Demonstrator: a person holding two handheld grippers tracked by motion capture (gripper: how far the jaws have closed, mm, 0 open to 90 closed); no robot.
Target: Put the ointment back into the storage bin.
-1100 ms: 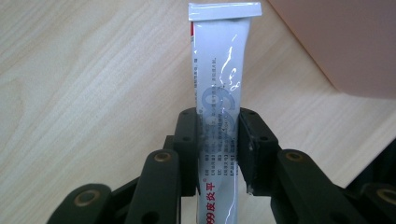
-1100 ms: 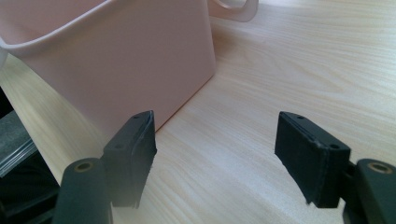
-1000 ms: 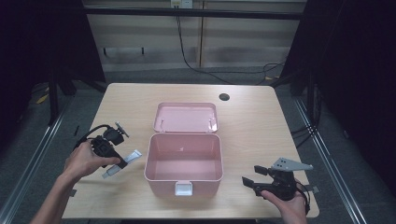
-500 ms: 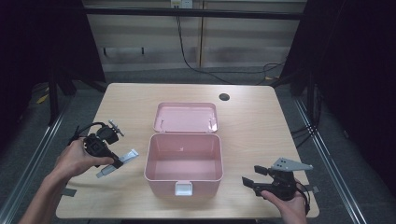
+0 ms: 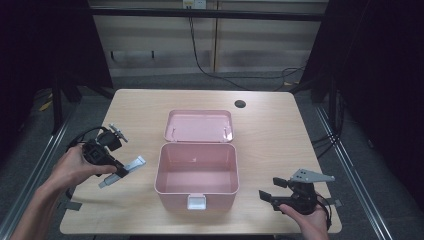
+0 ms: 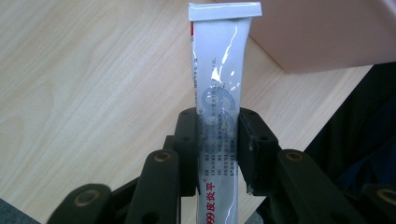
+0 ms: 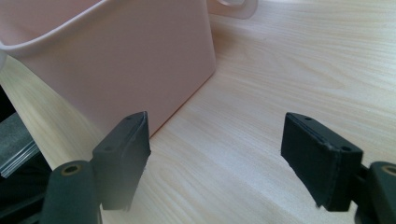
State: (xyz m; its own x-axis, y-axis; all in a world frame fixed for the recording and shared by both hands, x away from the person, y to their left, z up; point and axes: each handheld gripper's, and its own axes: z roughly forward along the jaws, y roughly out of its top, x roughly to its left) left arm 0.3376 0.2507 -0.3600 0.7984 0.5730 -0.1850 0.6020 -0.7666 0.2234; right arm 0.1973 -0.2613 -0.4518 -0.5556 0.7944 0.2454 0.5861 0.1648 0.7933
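Observation:
A silver-white tube (image 6: 219, 93) with blue print is clamped between the jaws of my left gripper (image 6: 215, 149), its flat crimped end pointing away. From above, the left gripper (image 5: 122, 170) hovers over the table's left side with the tube (image 5: 131, 165) angled toward the open pink box (image 5: 196, 172). The box's lid (image 5: 199, 126) lies flat behind it, and the box looks bare inside. My right gripper (image 5: 272, 192) rests low at the front right, open, with nothing between its jaws (image 7: 217, 154); the box wall (image 7: 116, 60) stands close ahead of it.
The wooden table (image 5: 270, 135) has a round cable hole (image 5: 240, 104) at the back right. A white latch (image 5: 196, 202) sticks out of the box front. Dark floor and metal rails flank the table on both sides.
My left gripper has risen off the table with the tube and drifted slightly left. The right gripper has kept still.

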